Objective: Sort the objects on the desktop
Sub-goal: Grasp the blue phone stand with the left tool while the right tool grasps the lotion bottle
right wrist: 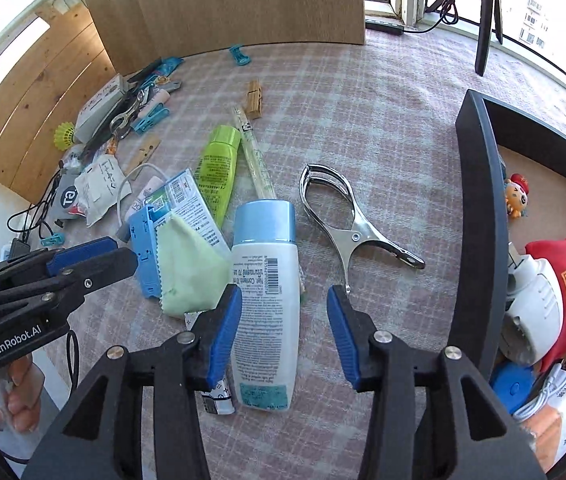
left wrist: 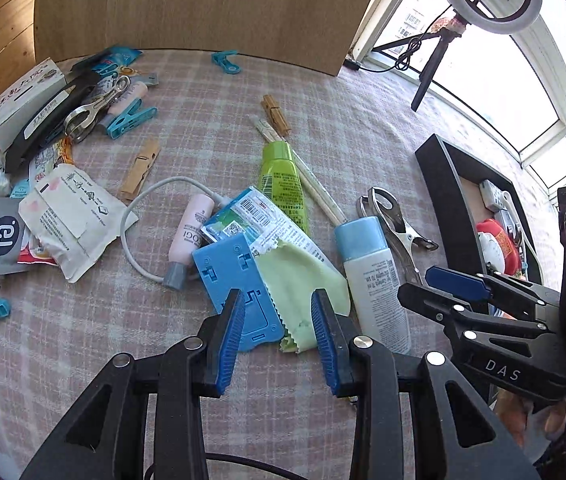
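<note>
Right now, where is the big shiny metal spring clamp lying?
In the right wrist view the shiny metal spring clamp lies on the checked tablecloth, between the white bottle with a light blue cap and the black tray's wall.

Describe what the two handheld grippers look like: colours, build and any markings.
Both are black linkage frames with silver pivot rivets and ribbed blue pads. The left gripper reads "GenRobot.AI" on its body; the right gripper reads "DAS". A black cable trails beside the left one.
</note>
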